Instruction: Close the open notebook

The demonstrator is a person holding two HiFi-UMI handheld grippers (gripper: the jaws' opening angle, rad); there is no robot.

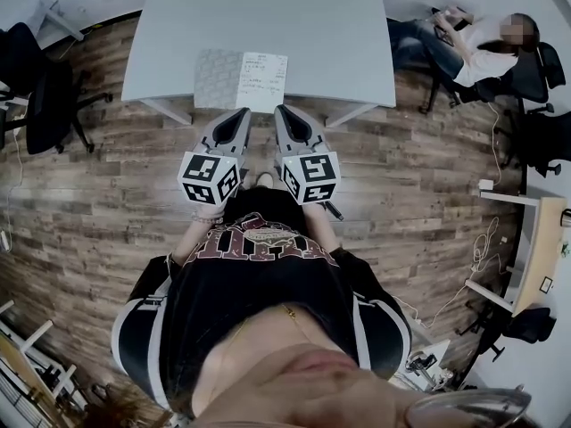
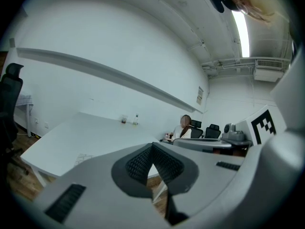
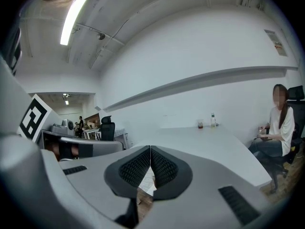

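Notebook (image 1: 243, 80), open, thin and white-paged, lies flat at the six-o'clock edge of the pale grey table (image 1: 339, 34).
Probably light, with floppy pages: lift one outer page edge and fold it over. The left gripper (image 1: 242, 114) and right gripper (image 1: 282, 111) are both clenched and empty, at the notebook's six o'clock.

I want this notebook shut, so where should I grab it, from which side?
Probably the outer right edge of the notebook, along its white written page, coming from the right with the right gripper. It lies flat and open by the near edge of the table, fold running away from you.
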